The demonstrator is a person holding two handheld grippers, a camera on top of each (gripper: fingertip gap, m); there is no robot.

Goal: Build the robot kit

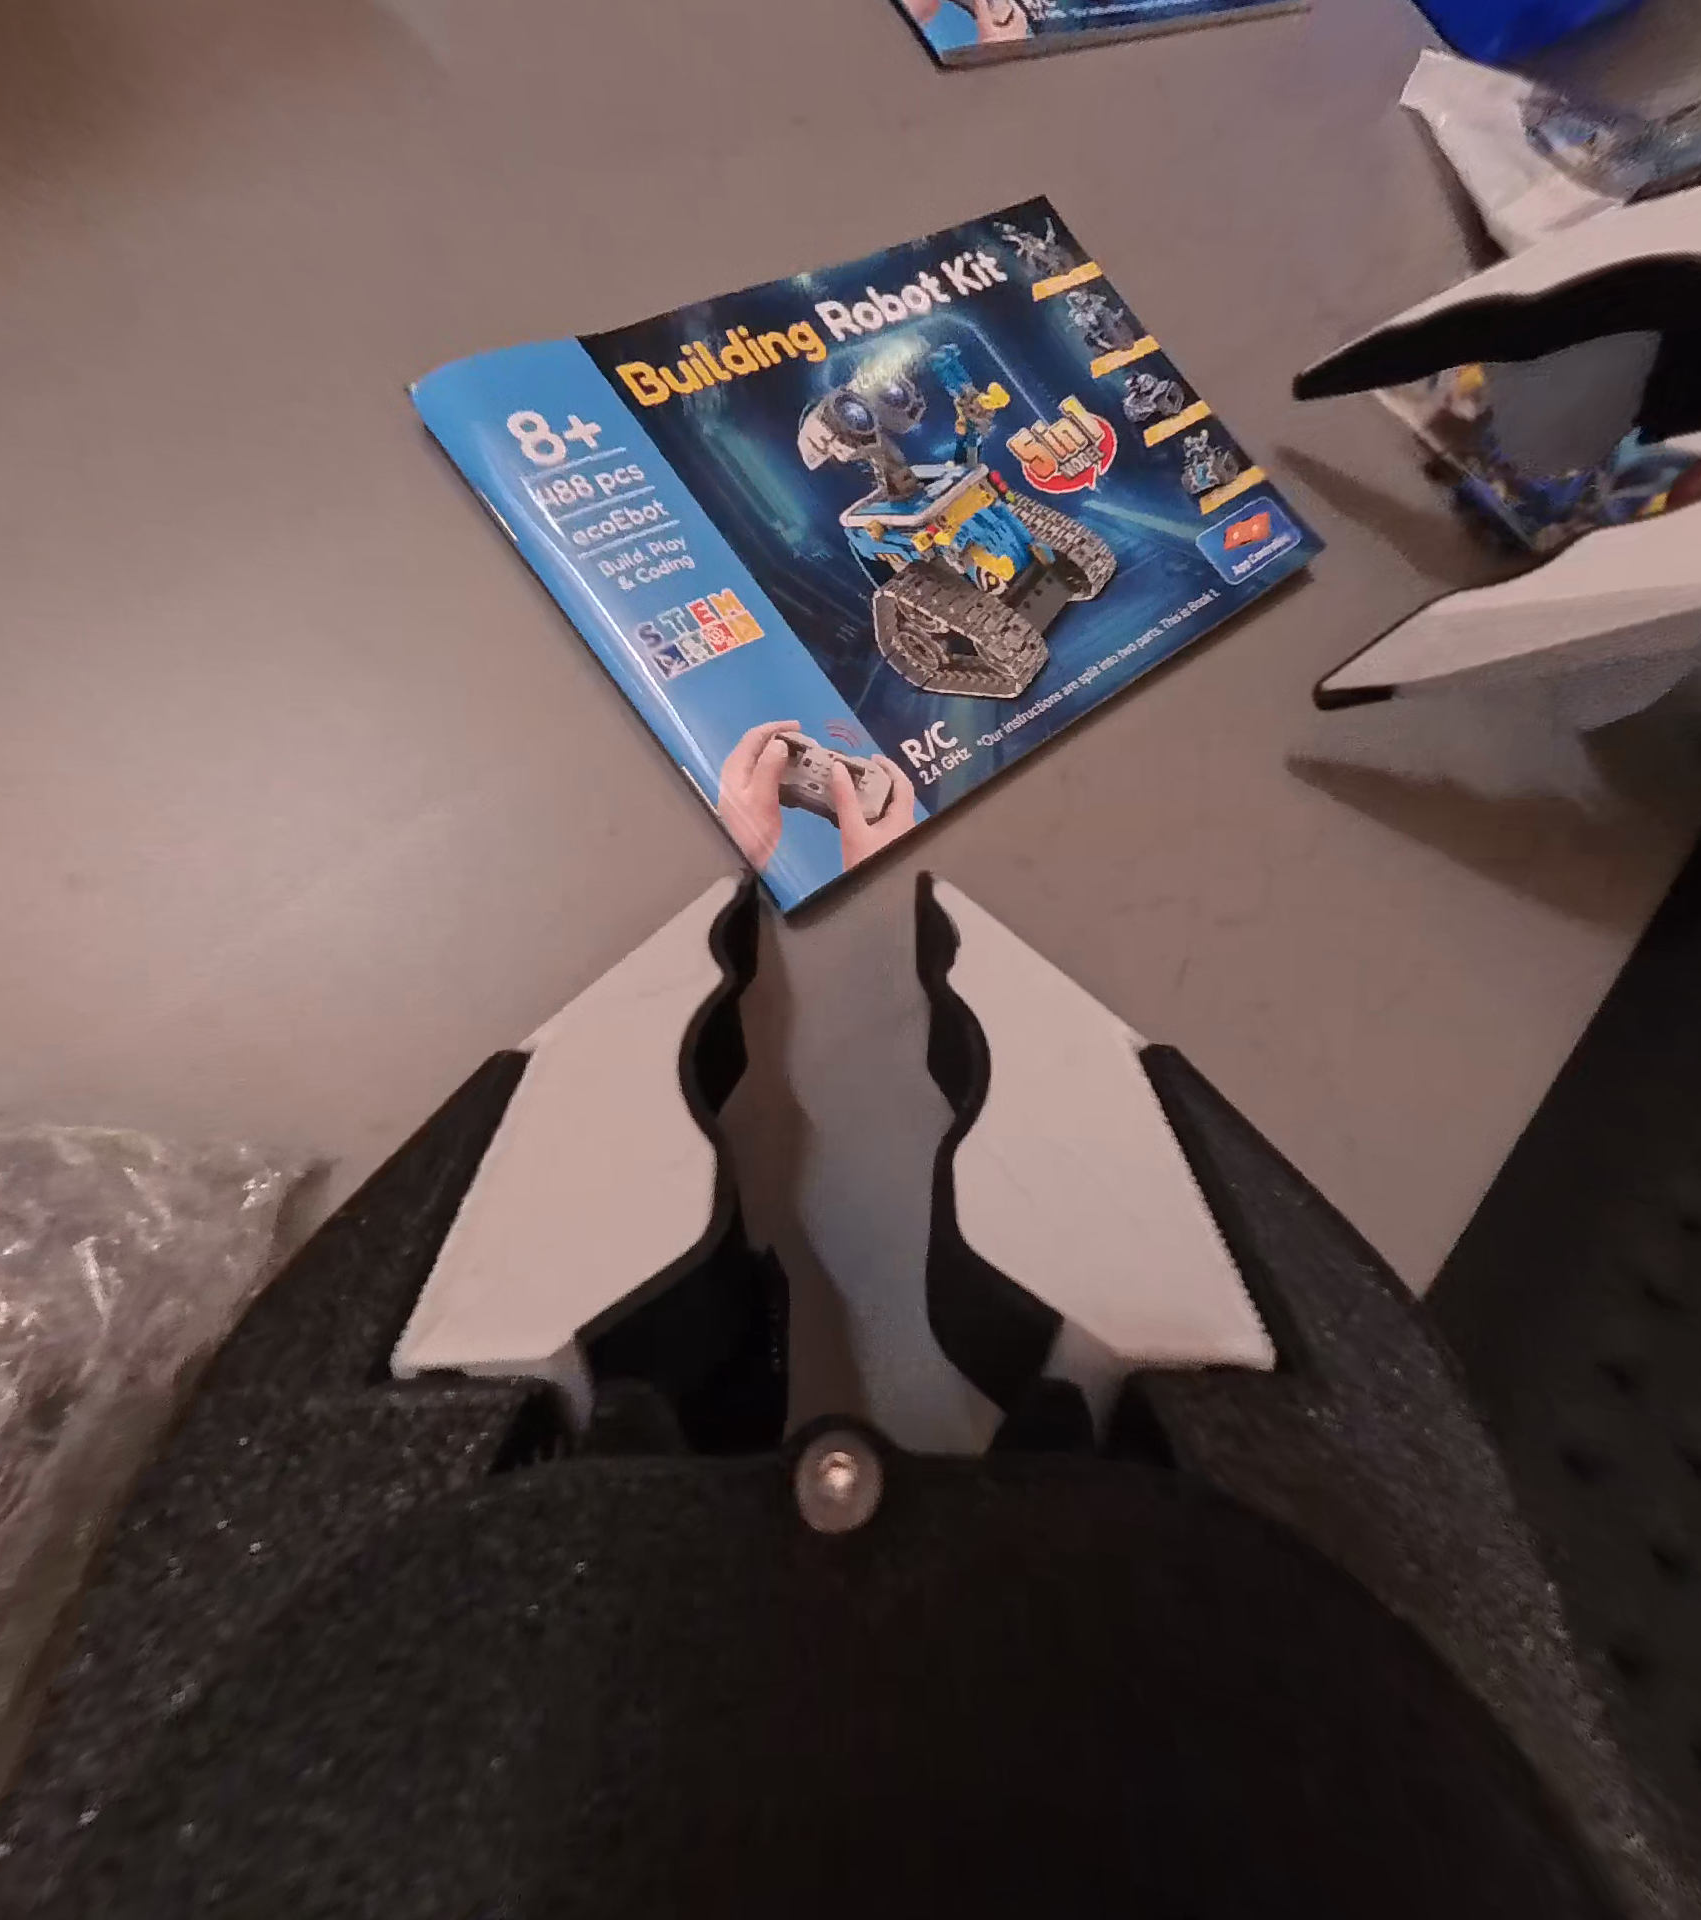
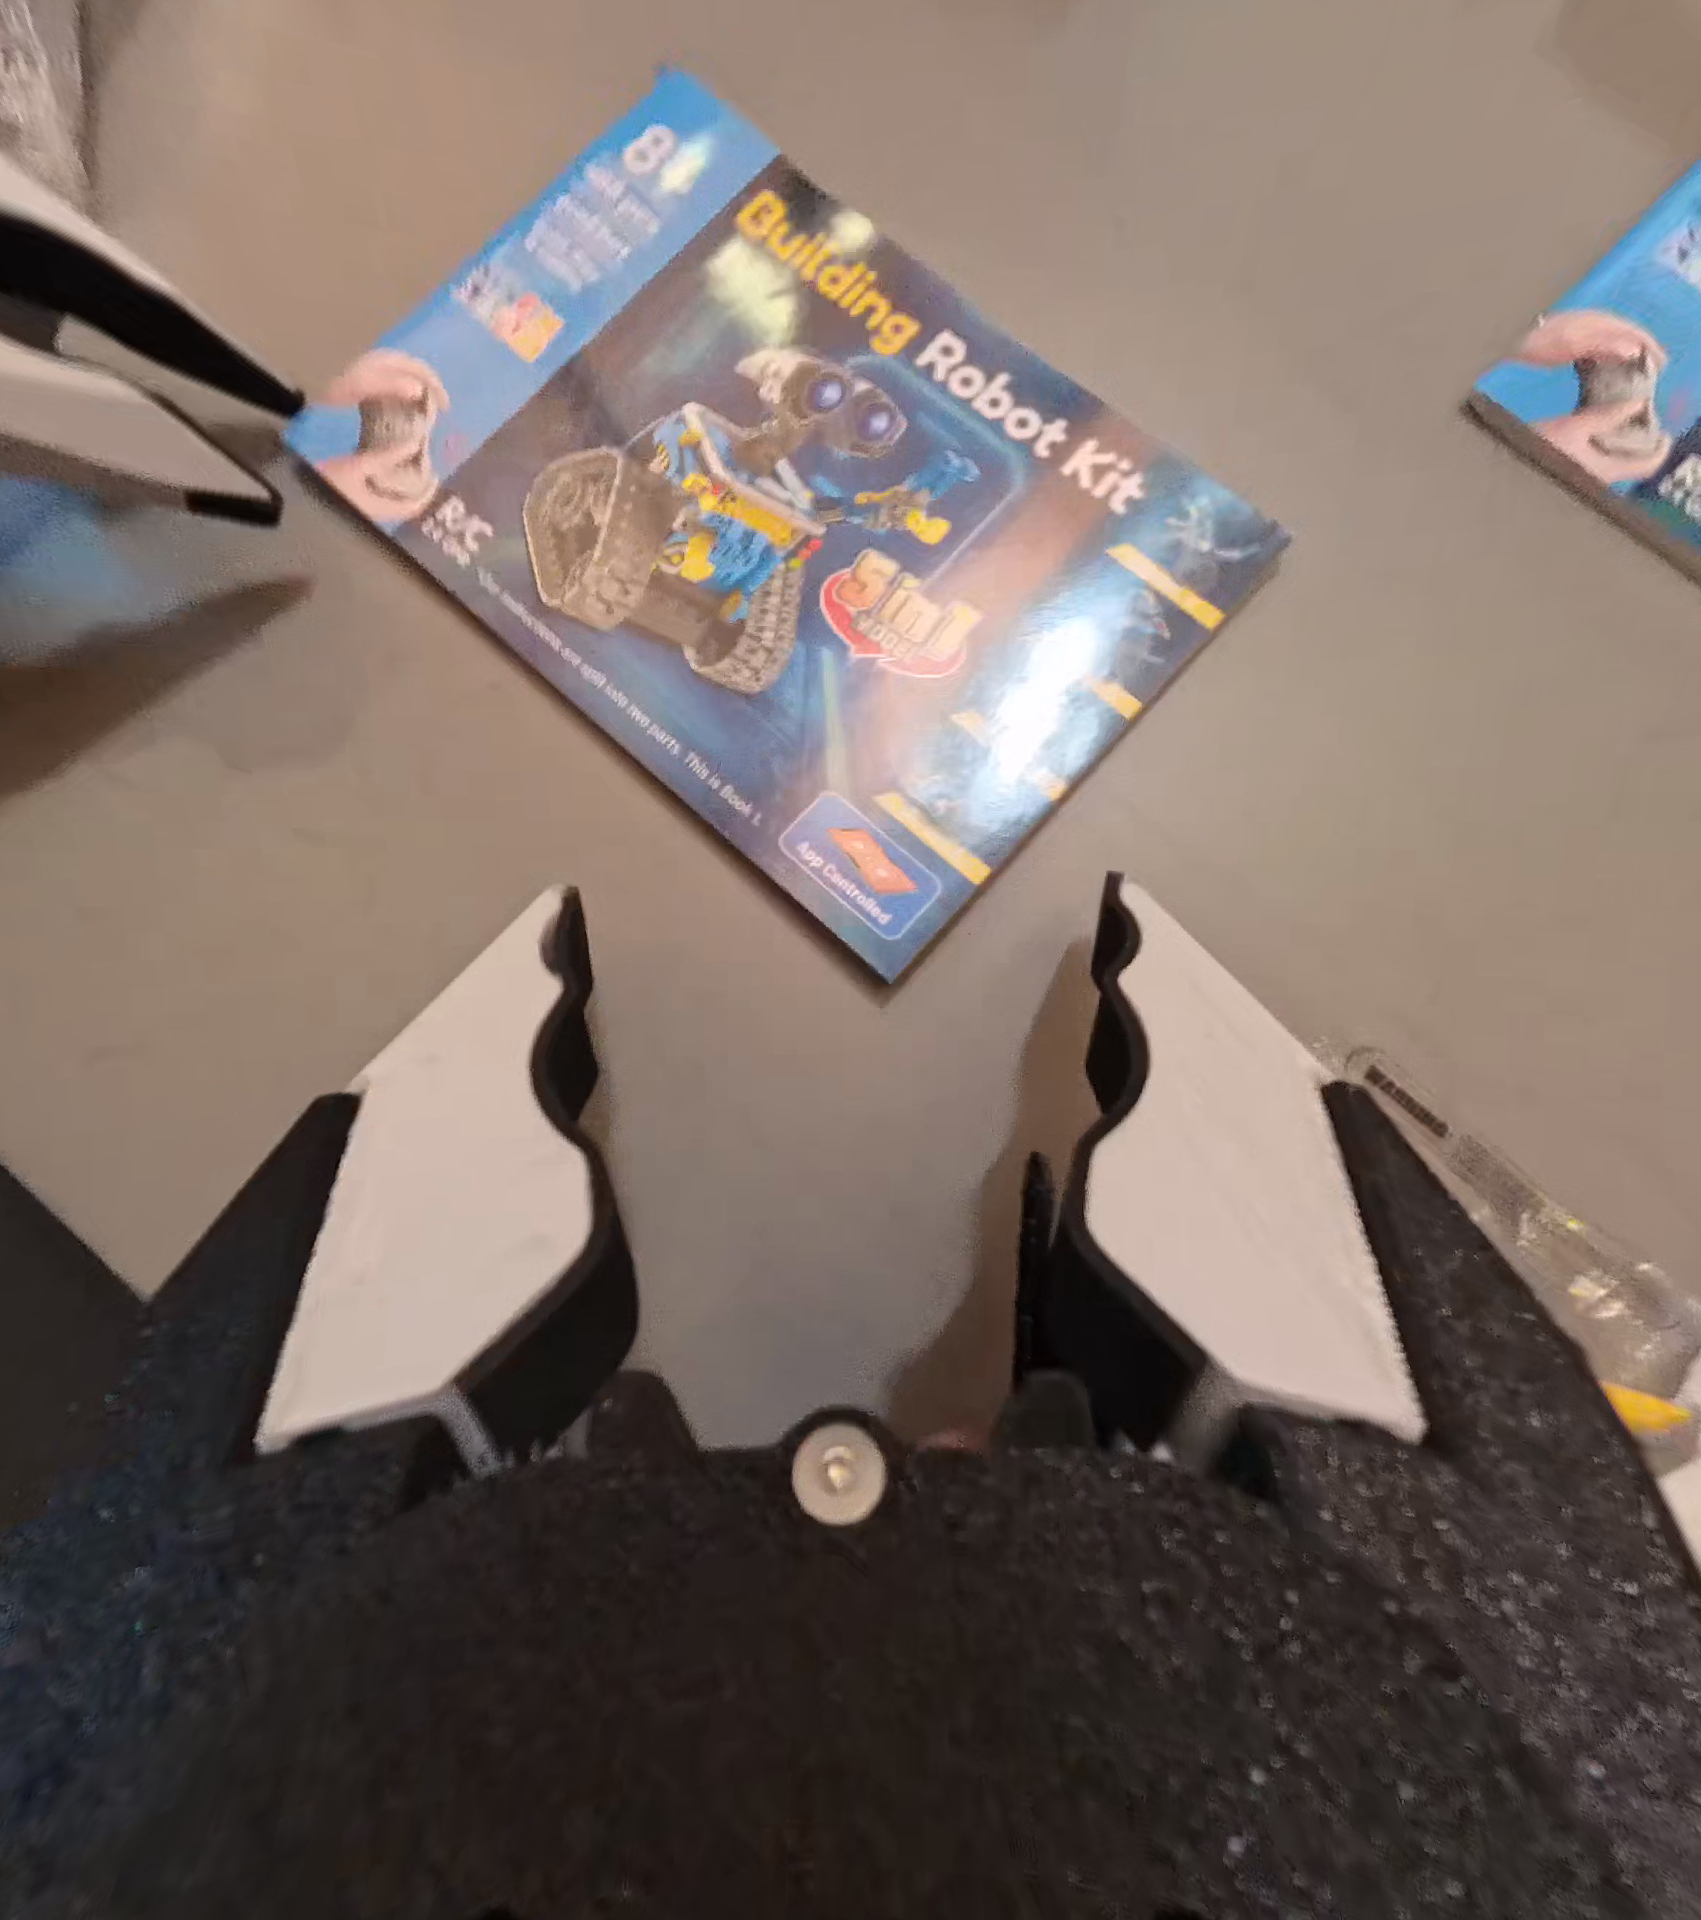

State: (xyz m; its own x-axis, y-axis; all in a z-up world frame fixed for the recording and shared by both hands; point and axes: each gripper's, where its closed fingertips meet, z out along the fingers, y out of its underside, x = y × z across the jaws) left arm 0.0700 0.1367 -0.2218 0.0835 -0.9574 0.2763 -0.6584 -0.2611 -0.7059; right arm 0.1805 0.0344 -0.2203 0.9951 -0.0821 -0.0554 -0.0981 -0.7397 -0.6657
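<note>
A blue instruction booklet with a tracked toy robot on its cover lies flat on the grey table. My left gripper is open by a narrow gap and empty, its tips right at the booklet's near corner. In the right wrist view the booklet lies just ahead of my right gripper, which is wide open and empty, a little short of the booklet's other corner. The left gripper shows there at the upper left, at the booklet's corner. The right gripper shows at the right of the left wrist view.
A second similar booklet lies to the right, also seen at the far edge. Clear plastic bags of parts lie at the left, the far right and beside my right gripper. A black perforated mat borders the table.
</note>
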